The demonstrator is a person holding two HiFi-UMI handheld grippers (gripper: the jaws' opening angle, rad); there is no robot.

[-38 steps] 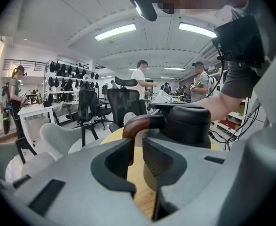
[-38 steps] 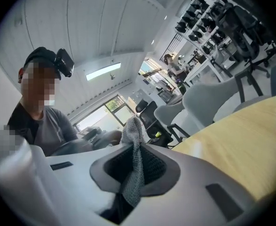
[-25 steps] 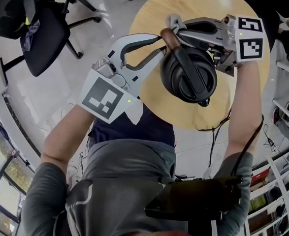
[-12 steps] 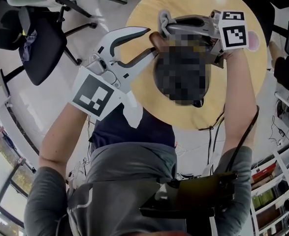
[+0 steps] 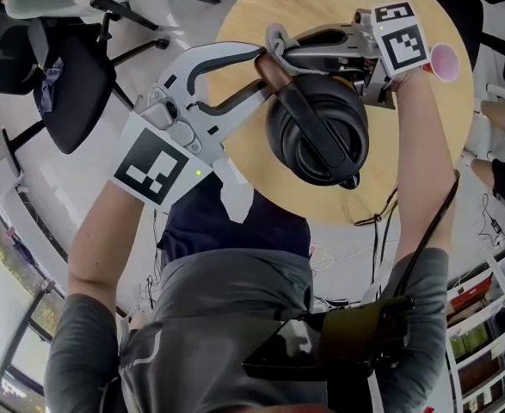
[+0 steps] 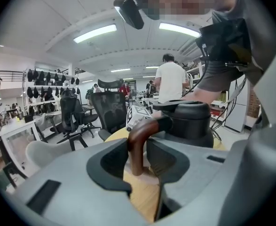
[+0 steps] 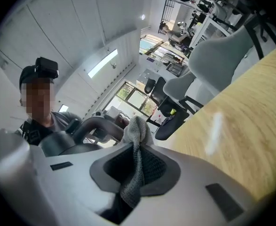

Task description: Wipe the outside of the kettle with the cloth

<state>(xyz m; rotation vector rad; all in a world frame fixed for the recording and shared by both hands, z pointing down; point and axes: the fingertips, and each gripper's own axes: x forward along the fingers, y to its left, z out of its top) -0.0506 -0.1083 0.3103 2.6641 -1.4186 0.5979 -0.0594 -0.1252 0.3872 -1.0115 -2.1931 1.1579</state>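
Note:
A black kettle (image 5: 317,127) stands on the round wooden table (image 5: 261,157). Its brown handle (image 5: 274,71) lies between the jaws of my left gripper (image 5: 267,65), which reaches in from the left. In the left gripper view the handle (image 6: 137,145) stands upright between the jaws with a thin gap beside it, and the jaws are closing. My right gripper (image 5: 288,48) comes in from the right, shut on a grey cloth (image 5: 276,36) just beyond the handle. In the right gripper view the cloth (image 7: 137,131) is bunched and pinched between the pads.
A pink cup (image 5: 446,61) sits at the table's right edge. A black office chair (image 5: 71,58) stands on the floor to the left. A cable (image 5: 377,222) hangs off the table's near edge. More chairs, desks and people fill the room behind.
My left gripper has rolled and shifted a little at the handle. My right gripper, with the cloth, has moved left and come closer to the handle's top.

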